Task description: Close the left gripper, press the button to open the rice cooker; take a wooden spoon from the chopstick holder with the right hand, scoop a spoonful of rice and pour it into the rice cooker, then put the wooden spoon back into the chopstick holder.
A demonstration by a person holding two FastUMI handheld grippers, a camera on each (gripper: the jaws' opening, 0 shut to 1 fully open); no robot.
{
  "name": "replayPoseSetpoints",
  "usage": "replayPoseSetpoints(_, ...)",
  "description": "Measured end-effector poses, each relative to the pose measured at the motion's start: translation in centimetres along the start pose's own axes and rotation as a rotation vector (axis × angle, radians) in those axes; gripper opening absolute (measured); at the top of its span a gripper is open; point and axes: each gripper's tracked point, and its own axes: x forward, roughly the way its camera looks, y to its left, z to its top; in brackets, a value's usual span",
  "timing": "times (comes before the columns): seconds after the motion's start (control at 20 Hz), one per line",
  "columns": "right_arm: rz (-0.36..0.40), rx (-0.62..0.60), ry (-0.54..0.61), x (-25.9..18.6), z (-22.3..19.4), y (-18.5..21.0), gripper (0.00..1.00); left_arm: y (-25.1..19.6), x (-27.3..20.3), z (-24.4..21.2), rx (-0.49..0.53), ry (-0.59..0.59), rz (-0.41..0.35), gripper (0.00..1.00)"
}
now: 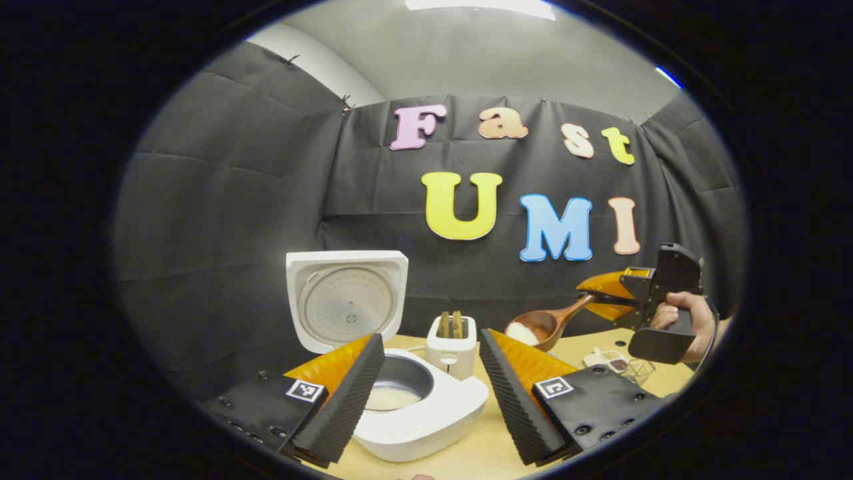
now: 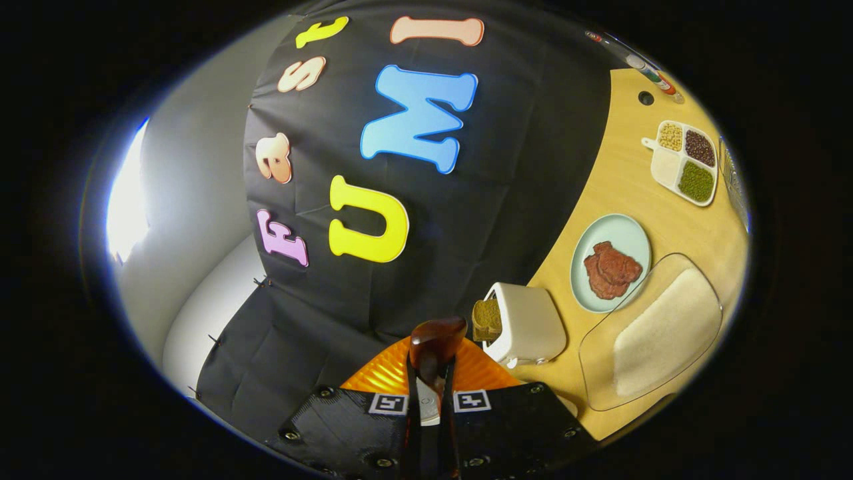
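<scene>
Right gripper point(image 2: 430, 393), bottom centre, clamps the wooden spoon point(image 1: 543, 325) loaded with rice; rice cooker point(image 1: 413, 407) lid open; pouring and returning remain.

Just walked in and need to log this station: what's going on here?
A person is moving rice into the rice cooker, whose lid stands open with some rice already in the pot. The right gripper, held in a hand, is shut on the wooden spoon, loaded with rice and in the air to the cooker's right. The left gripper hangs open before the cooker.
</scene>
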Motion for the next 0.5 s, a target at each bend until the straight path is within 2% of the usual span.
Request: replayPoseSetpoints(0.5, 0.008, -0.123, 0.134, 6.9, -7.3, 1.8, 0.1, 3.5, -0.4, -1.0, 0.003, 0.002, 0.054, 0.96)
